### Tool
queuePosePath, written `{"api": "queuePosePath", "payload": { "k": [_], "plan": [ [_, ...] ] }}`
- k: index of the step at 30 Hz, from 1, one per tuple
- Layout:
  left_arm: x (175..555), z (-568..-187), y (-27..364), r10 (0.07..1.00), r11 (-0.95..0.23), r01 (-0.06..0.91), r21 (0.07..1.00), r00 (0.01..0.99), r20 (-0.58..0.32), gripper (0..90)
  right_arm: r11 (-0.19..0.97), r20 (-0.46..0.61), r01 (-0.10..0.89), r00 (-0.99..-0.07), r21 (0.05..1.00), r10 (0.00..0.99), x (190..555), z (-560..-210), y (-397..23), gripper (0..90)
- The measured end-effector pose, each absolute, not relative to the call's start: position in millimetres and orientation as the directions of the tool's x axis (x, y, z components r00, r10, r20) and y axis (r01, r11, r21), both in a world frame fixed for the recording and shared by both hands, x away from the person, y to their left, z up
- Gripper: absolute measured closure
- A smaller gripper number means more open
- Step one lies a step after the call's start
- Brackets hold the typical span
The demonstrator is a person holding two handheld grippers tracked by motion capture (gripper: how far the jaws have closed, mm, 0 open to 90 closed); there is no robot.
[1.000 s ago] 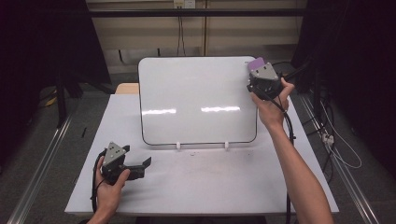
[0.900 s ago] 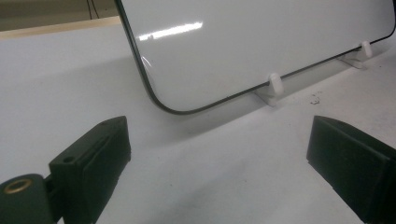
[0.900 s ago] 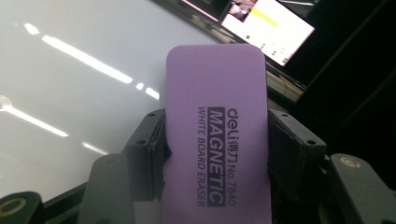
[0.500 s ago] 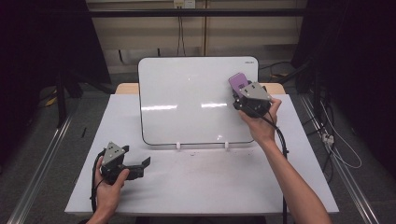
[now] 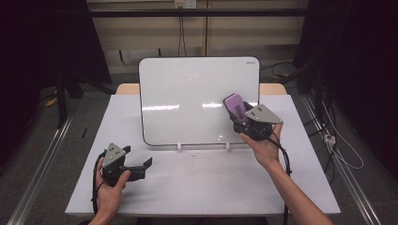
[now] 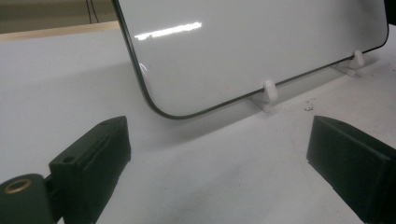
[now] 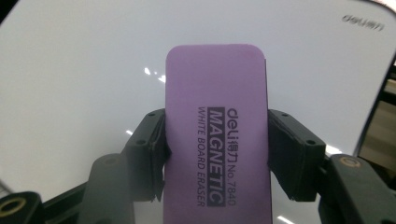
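Note:
A whiteboard [image 5: 187, 98] with a dark rim stands tilted on two small white feet at the back of the table; its face [image 7: 93, 70] is blank. My right gripper [image 5: 240, 114] is shut on a purple magnetic whiteboard eraser [image 5: 235, 105], held in front of the board's lower right part. In the right gripper view the eraser [image 7: 217, 135] stands upright between the two jaws, close to the board. My left gripper [image 5: 141, 168] rests low on the table at the front left, open, with nothing between its jaws. Its view shows the board's lower corner [image 6: 159, 105] ahead.
The white table [image 5: 197, 178] has free room in front of the board. The board's white feet [image 6: 268, 93] sit on the table. A wooden surface [image 5: 126, 88] lies behind the table. Cables [image 5: 342, 154] trail on the floor at the right.
My right gripper has carried the eraser from the board's upper right corner down and left across its face to the lower right part. The left gripper has stayed put.

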State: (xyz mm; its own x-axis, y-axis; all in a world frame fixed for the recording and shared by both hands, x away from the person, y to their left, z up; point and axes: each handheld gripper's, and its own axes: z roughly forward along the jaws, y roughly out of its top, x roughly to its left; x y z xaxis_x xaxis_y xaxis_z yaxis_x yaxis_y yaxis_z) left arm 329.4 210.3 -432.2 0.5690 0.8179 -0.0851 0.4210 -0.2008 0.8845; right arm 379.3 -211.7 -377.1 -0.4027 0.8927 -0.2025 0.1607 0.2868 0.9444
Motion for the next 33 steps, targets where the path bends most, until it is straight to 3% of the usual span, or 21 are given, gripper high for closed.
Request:
{"api": "queuePosePath", "payload": {
  "k": [10, 17, 33],
  "plan": [
    [327.8, -430.0, 211.4, 0.814, -0.173, 0.429, 0.887, 0.569, -0.117, 6.0, 0.182, -0.079, 0.182, -0.462, 0.966, 0.884, 365.6, -396.1, -210.7, 41.6],
    [325.7, -427.9, 212.2, 0.811, -0.150, 0.432, 0.889, 0.568, -0.139, 5.7, 0.148, -0.031, 0.181, -0.525, 0.972, 0.851, 358.4, -406.1, -197.9, 41.6],
    [324.8, -428.3, 200.7, 0.818, -0.140, 0.420, 0.897, 0.560, -0.135, 4.3, 0.102, 0.035, 0.204, -0.575, 0.974, 0.817, 344.9, -416.0, -173.8, 41.6]
  ]
}}
